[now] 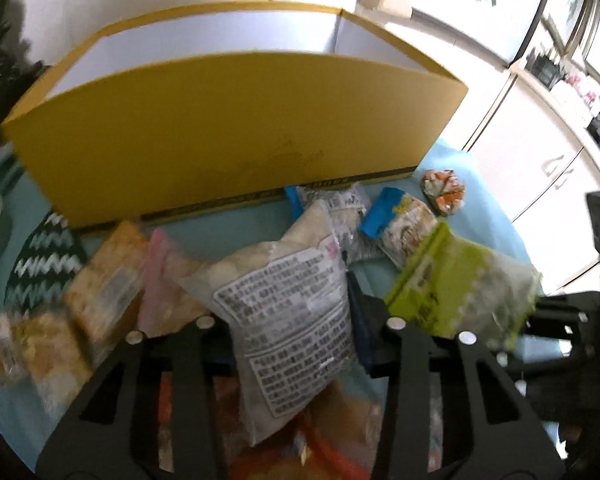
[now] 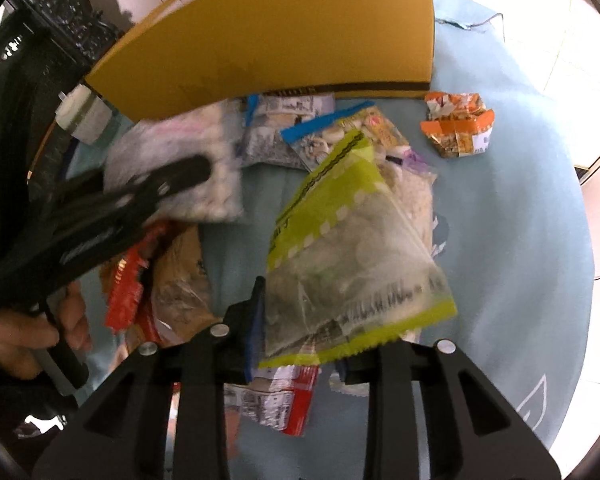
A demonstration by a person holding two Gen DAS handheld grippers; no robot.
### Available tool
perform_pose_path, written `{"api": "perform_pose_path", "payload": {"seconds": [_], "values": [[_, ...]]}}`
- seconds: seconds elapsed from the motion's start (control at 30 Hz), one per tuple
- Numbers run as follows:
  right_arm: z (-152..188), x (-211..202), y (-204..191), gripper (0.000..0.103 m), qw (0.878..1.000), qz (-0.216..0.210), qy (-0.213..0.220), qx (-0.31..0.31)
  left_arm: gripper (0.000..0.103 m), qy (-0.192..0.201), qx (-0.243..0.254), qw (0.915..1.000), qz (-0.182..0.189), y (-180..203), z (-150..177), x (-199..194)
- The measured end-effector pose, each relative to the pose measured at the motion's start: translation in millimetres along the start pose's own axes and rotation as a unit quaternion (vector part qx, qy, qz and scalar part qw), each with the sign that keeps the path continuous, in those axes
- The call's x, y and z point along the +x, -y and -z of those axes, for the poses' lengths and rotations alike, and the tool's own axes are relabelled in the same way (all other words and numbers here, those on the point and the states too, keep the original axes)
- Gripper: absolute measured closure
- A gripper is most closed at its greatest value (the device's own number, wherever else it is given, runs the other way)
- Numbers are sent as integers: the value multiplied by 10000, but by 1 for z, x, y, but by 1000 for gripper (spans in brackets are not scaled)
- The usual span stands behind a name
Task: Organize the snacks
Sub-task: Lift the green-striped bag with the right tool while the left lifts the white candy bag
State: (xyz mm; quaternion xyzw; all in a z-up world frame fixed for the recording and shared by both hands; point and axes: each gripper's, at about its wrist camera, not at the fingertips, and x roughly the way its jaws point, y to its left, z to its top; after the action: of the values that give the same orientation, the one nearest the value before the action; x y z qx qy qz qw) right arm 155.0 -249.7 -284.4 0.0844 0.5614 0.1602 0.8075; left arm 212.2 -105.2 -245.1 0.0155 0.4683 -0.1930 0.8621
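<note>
Left wrist view: our left gripper (image 1: 296, 344) has its jaws narrowed onto a white bag (image 1: 288, 312) w/ dense black print; pads seem to press its sides, though blur makes the contact hard to confirm. The bag sits among other snack packs on a pale blue cloth (image 1: 460, 184), right in front of a big yellow box (image 1: 236, 132), open on top, white inside, apparently empty from this angle. A green bag (image 1: 464, 284) hangs at right, lifted off the cloth. Right wrist view: our right gripper (image 2: 300, 340) has jaws narrow, clamped on the green bag's lower edge, bag tilted up & away toward the box. Left gripper shows at left edge, held by a hand (image 2: 32, 332), over the white bag. A crumpled orange wrapper (image 2: 458, 124) lies apart near the box's corner. To do this well, we judge: lift each bag clear of the pile, carry over the box's front wall, release inside w/o snagging; thin film can slip, so keep the grip firm. Surface: round table, blue cloth. Room: pale tiled floor, white cabinets, bright daylight.
</note>
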Motion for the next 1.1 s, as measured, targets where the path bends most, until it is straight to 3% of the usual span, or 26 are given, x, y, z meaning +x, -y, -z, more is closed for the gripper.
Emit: {"api": "perform_pose_path", "payload": {"seconds": [0.23, 0.37, 0.47, 0.6, 0.7, 0.8, 0.87, 0.93, 1.0, 1.1], "values": [[7, -25, 1, 80, 9988, -414, 241, 66, 63, 314, -379, 9987, 127, -21, 34, -55], [9, -24, 6, 79, 9974, -691, -77, 208, 63, 378, -586, 9973, 228, -24, 49, -81], [7, -16, 16, 66, 9955, -683, -93, 647, 63, 361, -644, 9969, 287, -23, 62, -95], [-2, -4, 26, 57, 9864, -844, -50, 1411, 63, 281, -667, 9967, 361, -29, 84, -120], [-2, 3, 39, 56, 9741, -1035, -19, 2010, 63, 241, -741, 9965, 291, -33, 93, -128], [-3, 8, 37, 58, 9681, -962, 74, 2313, 63, 254, -830, 9960, 192, -39, 98, -132], [-5, 5, 29, 68, 9750, -587, 148, 2140, 63, 253, -864, 9958, 133, -41, 100, -133], [-7, 2, 18, 71, 9832, -271, 146, 1797, 63, 240, -869, 9959, 91, -39, 102, -132], [-10, -5, 3, 81, 9914, -61, 255, 1282, 62, 242, -869, 9959, 105, -36, 104, -133], [-9, -21, -32, 87, 9985, 171, 483, 218, 62, 277, -804, 9963, 115, -33, 105, -137]]}}
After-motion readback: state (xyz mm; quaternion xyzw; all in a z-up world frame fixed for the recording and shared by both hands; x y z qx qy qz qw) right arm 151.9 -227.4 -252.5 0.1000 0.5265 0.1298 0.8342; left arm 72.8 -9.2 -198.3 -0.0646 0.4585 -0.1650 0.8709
